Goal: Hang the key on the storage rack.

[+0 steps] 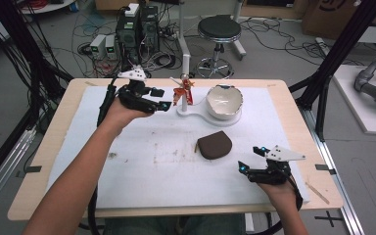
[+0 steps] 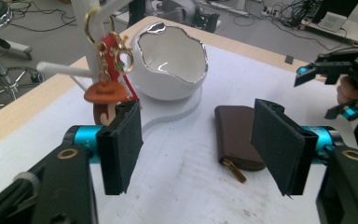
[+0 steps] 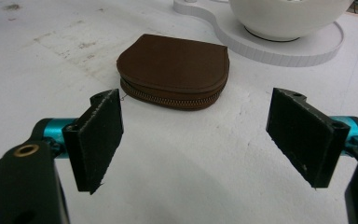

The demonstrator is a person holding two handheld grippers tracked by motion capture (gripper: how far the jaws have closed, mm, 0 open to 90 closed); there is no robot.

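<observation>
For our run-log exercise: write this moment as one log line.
left gripper: open, near keychain on stand | right gripper: open, facing brown pouch | pouch: on table, untouched

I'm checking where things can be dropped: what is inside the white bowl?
The white bowl shows only bare glossy white inner wall through its jagged opening. Its bottom is hidden by the near rim, so whether anything lies there cannot be told.

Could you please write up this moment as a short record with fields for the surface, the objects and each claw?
surface: white mat on a wooden table
pouch: brown zip pouch, lying flat mid-mat
bowl: white bowl on a white stand base
stand: keychain hanging on its pegs
left claw: open, raised beside the keychain
right claw: open, low, jaws toward the pouch, apart from it
</observation>
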